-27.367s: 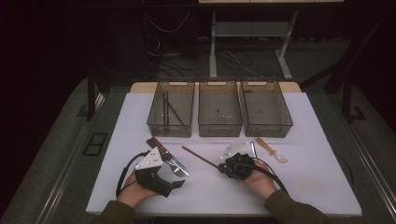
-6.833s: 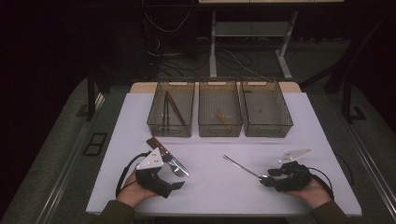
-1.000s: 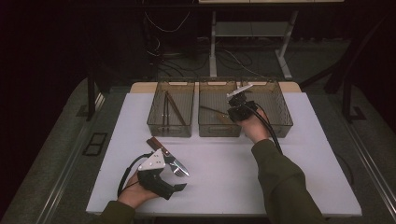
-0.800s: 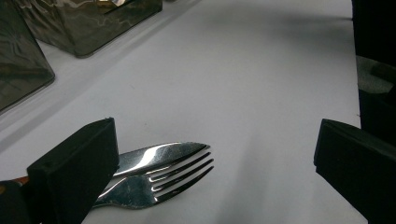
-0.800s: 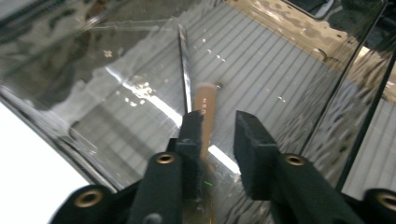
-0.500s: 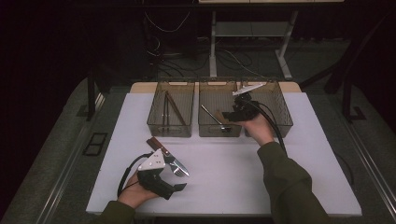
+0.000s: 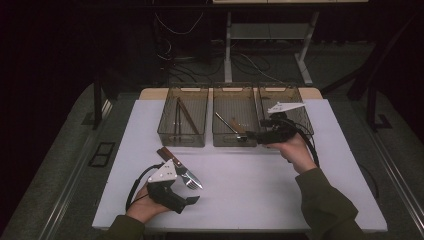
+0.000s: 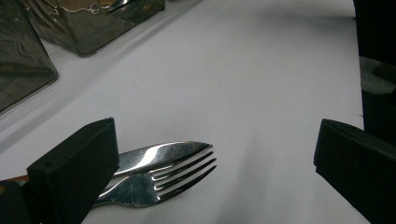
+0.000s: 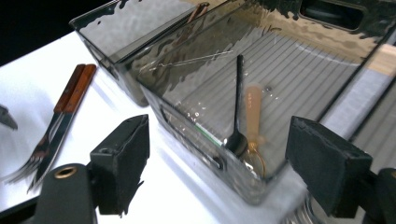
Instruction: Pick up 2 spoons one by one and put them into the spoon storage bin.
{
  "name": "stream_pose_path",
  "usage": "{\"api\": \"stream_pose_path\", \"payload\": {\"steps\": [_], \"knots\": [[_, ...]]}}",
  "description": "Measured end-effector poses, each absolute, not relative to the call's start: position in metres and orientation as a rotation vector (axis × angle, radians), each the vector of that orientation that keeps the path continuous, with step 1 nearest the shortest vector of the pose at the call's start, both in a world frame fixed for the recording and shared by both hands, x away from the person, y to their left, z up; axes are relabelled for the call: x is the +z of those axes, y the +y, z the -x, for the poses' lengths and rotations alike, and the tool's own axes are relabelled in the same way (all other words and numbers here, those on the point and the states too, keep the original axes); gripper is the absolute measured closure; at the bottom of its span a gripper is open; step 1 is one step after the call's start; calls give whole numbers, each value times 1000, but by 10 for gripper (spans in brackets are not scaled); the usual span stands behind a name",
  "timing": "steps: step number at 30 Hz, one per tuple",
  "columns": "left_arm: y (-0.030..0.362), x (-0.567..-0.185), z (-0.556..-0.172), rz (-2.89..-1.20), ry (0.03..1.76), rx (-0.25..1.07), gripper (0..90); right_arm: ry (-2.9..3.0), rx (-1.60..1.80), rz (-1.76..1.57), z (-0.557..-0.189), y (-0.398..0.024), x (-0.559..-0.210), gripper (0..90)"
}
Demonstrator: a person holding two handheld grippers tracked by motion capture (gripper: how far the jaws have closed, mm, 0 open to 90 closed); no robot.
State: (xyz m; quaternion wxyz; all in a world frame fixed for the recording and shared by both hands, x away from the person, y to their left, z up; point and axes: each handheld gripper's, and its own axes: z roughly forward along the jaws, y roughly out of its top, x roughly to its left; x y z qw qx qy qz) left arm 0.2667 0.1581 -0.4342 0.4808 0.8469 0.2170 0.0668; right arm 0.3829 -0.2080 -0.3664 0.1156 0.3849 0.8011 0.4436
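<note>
Over middle bin (image 7: 235,102): right gripper (image 7: 254,135), jaws just opened, empty; black spoon (image 9: 237,102) lies inside. Withdraw level, clear of rim. Left gripper (image 7: 192,200) open beside fork (image 8: 161,179).

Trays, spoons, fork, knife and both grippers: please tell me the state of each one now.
Left tray: holds utensils.
Middle tray: holds two spoons.
Black spoon: leaning in the middle tray.
Pale spoon: flat beside it.
Fork: on the table.
Knife: against the fork.
Left gripper: open, empty.
Right gripper: just opened, empty.
</note>
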Motion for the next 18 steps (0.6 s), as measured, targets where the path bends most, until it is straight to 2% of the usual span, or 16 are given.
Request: {"api": "stream_pose_path", "payload": {"steps": [4,18], "knots": [[158,-434,-267,-2069,531,164,0,2339,1329,-1121,-368,-220,-372,179],[159,-434,-267,-2068,539,169,0,2292,1350,-1134,-315,-261,-401,178]]}}
